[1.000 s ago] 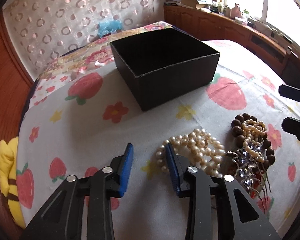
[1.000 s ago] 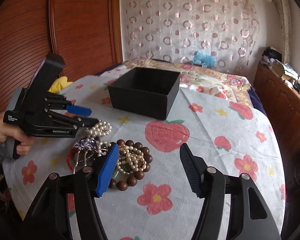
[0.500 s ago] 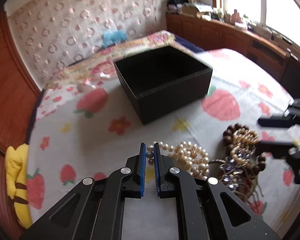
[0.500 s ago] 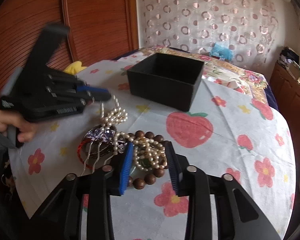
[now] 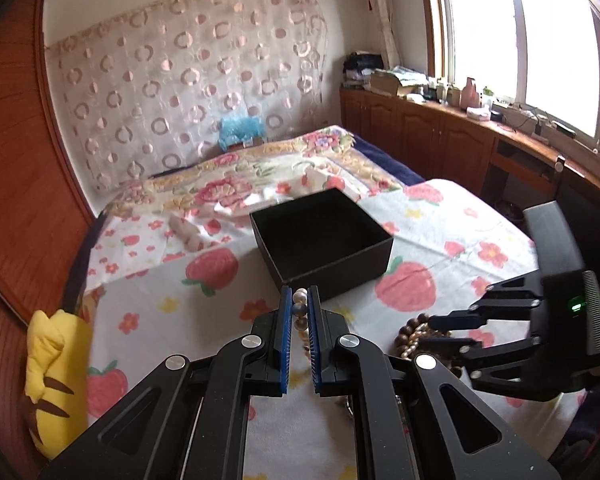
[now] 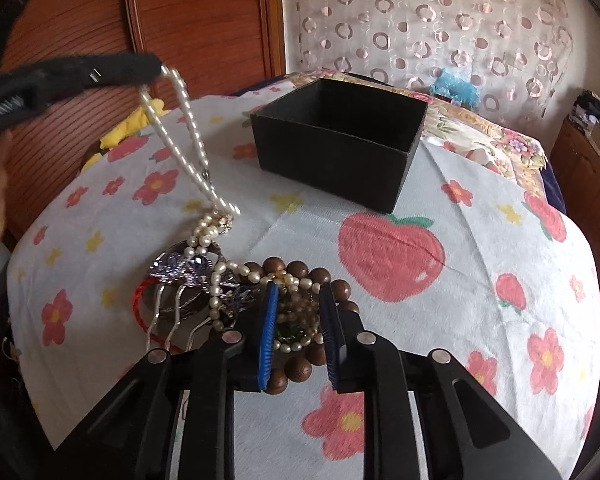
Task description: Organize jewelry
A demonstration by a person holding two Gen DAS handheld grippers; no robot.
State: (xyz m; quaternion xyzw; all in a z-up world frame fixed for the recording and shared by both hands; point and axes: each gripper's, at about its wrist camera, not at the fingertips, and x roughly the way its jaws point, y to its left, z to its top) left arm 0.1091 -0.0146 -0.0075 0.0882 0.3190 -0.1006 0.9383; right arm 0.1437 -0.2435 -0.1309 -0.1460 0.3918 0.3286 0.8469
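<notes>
Gripping a pearl necklace (image 5: 300,312): the left gripper (image 5: 300,312) has its blue fingers (image 5: 285,340) nearly closed, pearls pinched in the narrow gap between them. From the right wrist view the same strand (image 6: 188,136) hangs down in two taut lines from the raised left gripper's tip (image 6: 156,68), with the lower end trailing into the jewelry pile (image 6: 236,280) on the counter (image 6: 480,264). So the necklace is lifted, partly off the cloth, not clear of the pile.

Right gripper (image 6: 298,312) is low over the pile, fingers (image 6: 269,332) partly open. A tangle of small pearls and a green bead sits in the gap; dark wooden bead bracelet (image 6: 300,272) loops around the tips. Can't tell whether the pads are touching or holding any of it.

Rest of the pile: purple crystal hair comb (image 6: 180,272) with silver prongs, red cord (image 6: 138,308) at the left edge.

Black box (image 6: 336,148) is open, upright, interior looks dark, well apart from the pile toward the far side of the counter. In the left wrist view the box (image 5: 320,240) sits just beyond the fingertips. Counter is covered with a strawberry and flower print cloth (image 5: 412,288). Yellow plush (image 5: 56,364) sits off the left edge.
</notes>
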